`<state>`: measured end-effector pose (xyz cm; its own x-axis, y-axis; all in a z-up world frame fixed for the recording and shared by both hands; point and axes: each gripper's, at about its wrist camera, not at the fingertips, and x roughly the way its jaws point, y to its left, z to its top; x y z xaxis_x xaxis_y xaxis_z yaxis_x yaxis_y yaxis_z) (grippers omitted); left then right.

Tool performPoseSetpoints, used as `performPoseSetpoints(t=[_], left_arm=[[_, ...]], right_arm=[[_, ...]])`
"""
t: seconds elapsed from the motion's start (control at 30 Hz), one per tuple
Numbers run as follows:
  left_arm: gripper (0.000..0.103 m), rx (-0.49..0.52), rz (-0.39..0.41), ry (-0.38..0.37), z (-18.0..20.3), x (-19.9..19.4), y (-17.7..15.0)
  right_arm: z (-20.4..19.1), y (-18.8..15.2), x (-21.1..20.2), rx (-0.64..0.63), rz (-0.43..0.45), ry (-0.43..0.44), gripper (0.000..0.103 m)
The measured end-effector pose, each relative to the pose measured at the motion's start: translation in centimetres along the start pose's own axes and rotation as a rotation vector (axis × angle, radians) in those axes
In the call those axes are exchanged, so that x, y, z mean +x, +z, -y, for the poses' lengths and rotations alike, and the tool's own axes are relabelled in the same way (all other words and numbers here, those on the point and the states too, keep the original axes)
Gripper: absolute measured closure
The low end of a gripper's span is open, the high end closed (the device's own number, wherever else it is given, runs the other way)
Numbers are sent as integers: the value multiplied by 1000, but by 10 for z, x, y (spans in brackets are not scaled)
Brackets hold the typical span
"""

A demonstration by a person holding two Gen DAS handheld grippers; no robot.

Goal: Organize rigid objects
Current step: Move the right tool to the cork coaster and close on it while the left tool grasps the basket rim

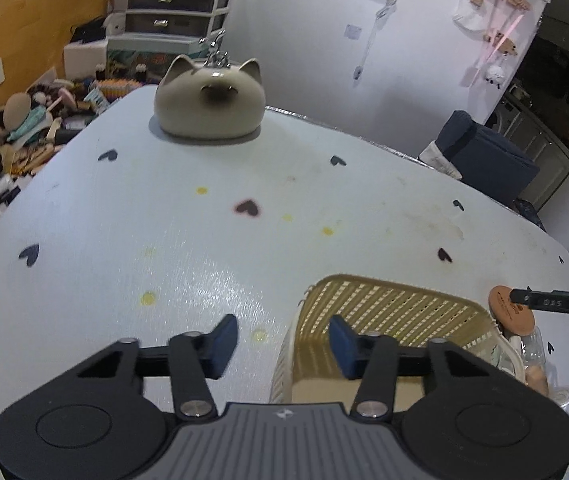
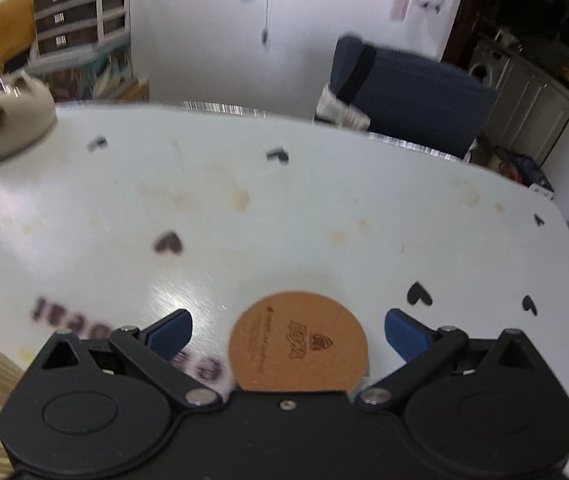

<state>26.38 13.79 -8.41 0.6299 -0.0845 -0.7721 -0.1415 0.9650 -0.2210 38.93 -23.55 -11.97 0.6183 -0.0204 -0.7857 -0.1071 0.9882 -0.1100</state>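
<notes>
Left gripper (image 1: 280, 346) jaws part open, straddling the near-left rim of the woven basket (image 1: 388, 312), pads not pressing it. Right gripper (image 2: 288, 336) jaws wide, cork-lidded jar (image 2: 298, 346) between them, untouched, just right of the basket. Cat-shaped ceramic (image 1: 209, 98) at far-left table (image 1: 164, 220) edge; middle is open.

White wall (image 1: 304, 40) behind the heart-dotted bench (image 1: 204, 220); grey drawers (image 1: 176, 0) stand by an orange panel (image 1: 36, 32); blue chair (image 2: 412, 96) at the far edge.
</notes>
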Motion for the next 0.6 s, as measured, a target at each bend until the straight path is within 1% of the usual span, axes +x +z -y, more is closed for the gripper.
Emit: performPoseSetpoints(t=[0.1, 0.17, 0.2, 0.33, 0.4, 0.6], left_arm=[[65, -13, -19, 8, -2, 3, -2], [73, -21, -28, 12, -2, 5, -4], [80, -22, -29, 14, -2, 5, -5], [94, -21, -25, 5, 1, 5, -7], [97, -16, -18, 10, 4, 5, -8], [97, -29, -5, 24, 6, 4, -10]], right_arm=[[1, 2, 20, -21, -59, 7, 0], [0, 1, 30, -39, -94, 23, 0], [-1, 1, 33, -51, -109, 31, 0], [2, 4, 45, -72, -148, 27, 0], [6, 5, 50, -63, -164, 27, 0], [16, 3, 60, -35, -214, 75, 1]])
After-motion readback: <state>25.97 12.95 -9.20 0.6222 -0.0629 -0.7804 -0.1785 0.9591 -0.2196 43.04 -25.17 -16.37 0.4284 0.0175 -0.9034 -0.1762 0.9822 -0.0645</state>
